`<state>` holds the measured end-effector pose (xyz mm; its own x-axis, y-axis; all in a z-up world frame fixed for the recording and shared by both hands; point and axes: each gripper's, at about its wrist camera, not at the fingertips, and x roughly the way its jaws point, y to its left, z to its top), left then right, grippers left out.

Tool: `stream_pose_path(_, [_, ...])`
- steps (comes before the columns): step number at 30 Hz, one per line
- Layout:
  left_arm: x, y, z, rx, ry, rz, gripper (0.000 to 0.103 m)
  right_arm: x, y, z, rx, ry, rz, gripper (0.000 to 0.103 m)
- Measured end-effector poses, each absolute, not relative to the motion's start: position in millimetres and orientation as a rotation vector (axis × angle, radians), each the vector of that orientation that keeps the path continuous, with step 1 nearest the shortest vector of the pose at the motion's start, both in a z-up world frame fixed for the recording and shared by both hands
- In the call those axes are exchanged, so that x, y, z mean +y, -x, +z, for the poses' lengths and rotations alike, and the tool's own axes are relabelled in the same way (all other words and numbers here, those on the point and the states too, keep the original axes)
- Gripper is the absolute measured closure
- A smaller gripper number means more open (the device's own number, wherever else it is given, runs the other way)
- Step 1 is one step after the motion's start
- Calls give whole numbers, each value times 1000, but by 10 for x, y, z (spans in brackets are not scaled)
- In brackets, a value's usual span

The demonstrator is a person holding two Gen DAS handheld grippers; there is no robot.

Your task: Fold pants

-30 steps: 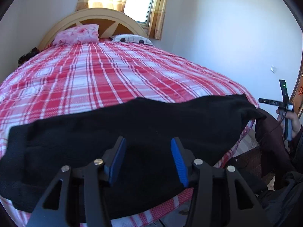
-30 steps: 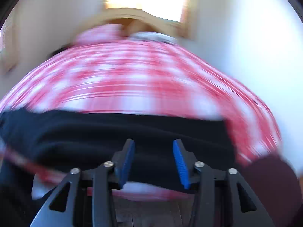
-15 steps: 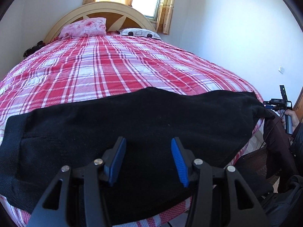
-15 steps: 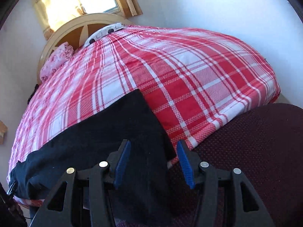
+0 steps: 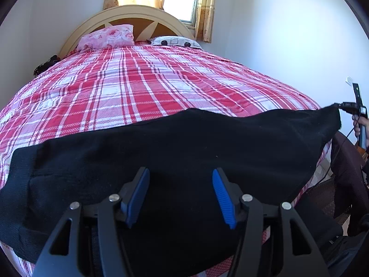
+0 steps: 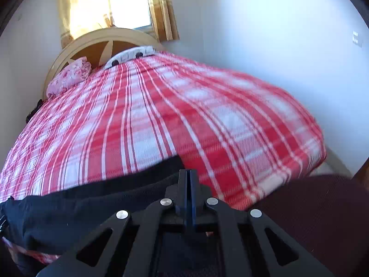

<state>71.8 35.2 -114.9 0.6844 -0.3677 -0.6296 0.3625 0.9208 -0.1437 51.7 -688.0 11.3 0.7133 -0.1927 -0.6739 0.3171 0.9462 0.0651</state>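
Observation:
Black pants (image 5: 184, 143) lie across the near edge of a bed with a red plaid cover (image 5: 138, 87). My left gripper (image 5: 180, 177) hovers over the middle of the pants. Its jaws are opening, and the blue pads (image 5: 221, 194) touch no cloth. At the far right of the left wrist view, my right gripper (image 5: 346, 107) pinches the end corner of the pants, which is drawn up towards it. In the right wrist view, the right gripper (image 6: 188, 173) is shut on the edge of the pants (image 6: 92, 203), and the fabric trails away to the left.
A pink pillow (image 5: 108, 37) and a white patterned pillow (image 5: 175, 41) lie at the curved headboard (image 5: 138, 13) under a window. A white wall runs along the bed's right side. A person's hand (image 5: 362, 124) and dark maroon clothing (image 6: 322, 207) are at the right.
The right gripper's jaws have shut on the end of the pants, and that corner is now drawn up. The left gripper's jaws stand a little wider, and it has barely moved.

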Motion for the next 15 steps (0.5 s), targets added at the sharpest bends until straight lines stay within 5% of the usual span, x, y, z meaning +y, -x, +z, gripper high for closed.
stream_pose_path(6, [351,-717,-1150,705,5,-408,43,-6877,-826,252,686,-175,-329,101])
stream_pose_path(15, [301,-668,-1170,679,-41,-390,42,-7091,-1136,-436,873,-123,-480,95])
